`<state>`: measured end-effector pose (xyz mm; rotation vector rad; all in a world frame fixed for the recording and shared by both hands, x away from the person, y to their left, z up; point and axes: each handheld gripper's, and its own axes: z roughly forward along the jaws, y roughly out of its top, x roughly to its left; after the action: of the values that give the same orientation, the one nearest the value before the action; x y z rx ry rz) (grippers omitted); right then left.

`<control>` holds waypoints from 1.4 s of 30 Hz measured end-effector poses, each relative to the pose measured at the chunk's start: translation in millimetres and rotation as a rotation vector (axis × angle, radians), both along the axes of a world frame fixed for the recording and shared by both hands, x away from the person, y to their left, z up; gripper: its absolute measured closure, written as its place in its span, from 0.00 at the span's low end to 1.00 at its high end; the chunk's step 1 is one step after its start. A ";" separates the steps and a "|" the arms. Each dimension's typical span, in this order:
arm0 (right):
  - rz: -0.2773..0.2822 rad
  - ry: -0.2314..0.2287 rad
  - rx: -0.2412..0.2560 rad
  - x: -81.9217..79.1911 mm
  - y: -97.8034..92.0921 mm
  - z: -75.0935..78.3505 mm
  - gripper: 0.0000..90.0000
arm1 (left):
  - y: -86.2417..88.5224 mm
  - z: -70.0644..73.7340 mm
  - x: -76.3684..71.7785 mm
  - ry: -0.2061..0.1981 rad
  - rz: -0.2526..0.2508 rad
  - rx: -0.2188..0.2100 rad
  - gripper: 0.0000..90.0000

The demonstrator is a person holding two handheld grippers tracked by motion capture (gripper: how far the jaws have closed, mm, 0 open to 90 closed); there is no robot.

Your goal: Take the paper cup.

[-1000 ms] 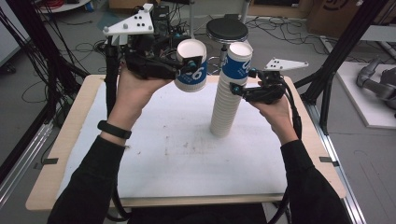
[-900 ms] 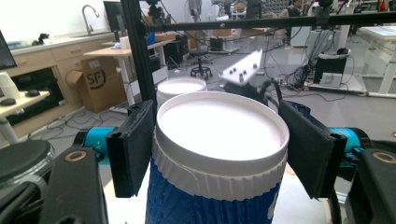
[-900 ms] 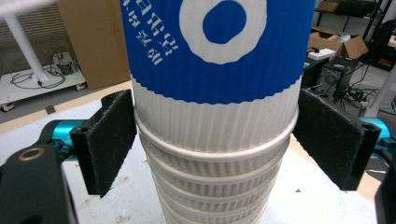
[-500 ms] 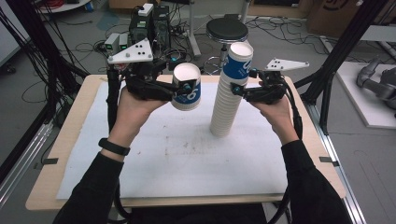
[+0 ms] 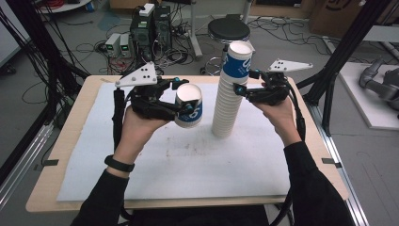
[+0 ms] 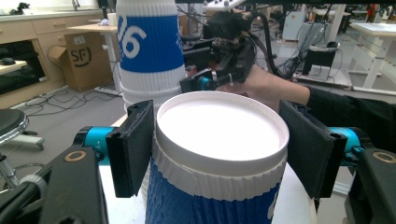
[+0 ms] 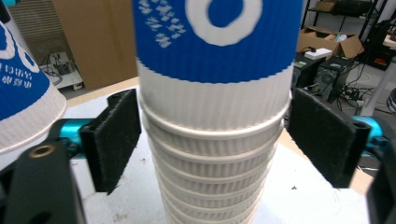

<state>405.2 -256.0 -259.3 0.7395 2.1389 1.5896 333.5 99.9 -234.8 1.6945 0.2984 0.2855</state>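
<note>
My left gripper (image 5: 184, 104) is shut on a single blue and white paper cup (image 5: 188, 109), held a little above the table left of the stack, mouth up and tilted. In the left gripper view both pads press the cup (image 6: 219, 154) just under its rim. A tall stack of the same cups (image 5: 229, 101) stands on the white mat. My right gripper (image 5: 241, 88) grips the stack high up from the right. In the right gripper view its pads sit against both sides of the stack (image 7: 215, 158), and the single cup (image 7: 23, 93) shows at the left edge.
A white mat (image 5: 188, 160) covers the wooden table (image 5: 42, 193). Behind the table stand a black stool (image 5: 228, 30) and computer boxes (image 5: 150, 26) among floor cables. Black frame posts (image 5: 348, 47) rise at both sides.
My left gripper has carried the single cup downward from the height of the stack's top to near the mat. The right gripper and the stack have stayed put.
</note>
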 end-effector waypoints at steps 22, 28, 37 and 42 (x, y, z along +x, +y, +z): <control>-0.024 -0.034 0.025 -36.4 -22.3 2.2 0.21 | 5.5 -15.2 -2.6 0.019 -0.017 -0.006 0.33; -0.001 -0.062 0.040 -55.4 -28.2 -4.5 0.21 | 5.7 -17.5 -2.5 0.022 -0.026 -0.006 0.33; 0.011 -0.055 0.059 -67.7 -30.1 -22.7 0.21 | 13.4 -21.9 -1.5 0.032 -0.028 -0.009 0.33; 0.010 -0.032 0.055 -67.2 -31.0 -28.7 0.21 | 19.7 -20.4 -3.0 0.028 -0.020 -0.023 0.33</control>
<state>338.0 -287.0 -288.0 0.7164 2.0868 1.6605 330.5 119.6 -255.2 1.6793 0.3037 0.2427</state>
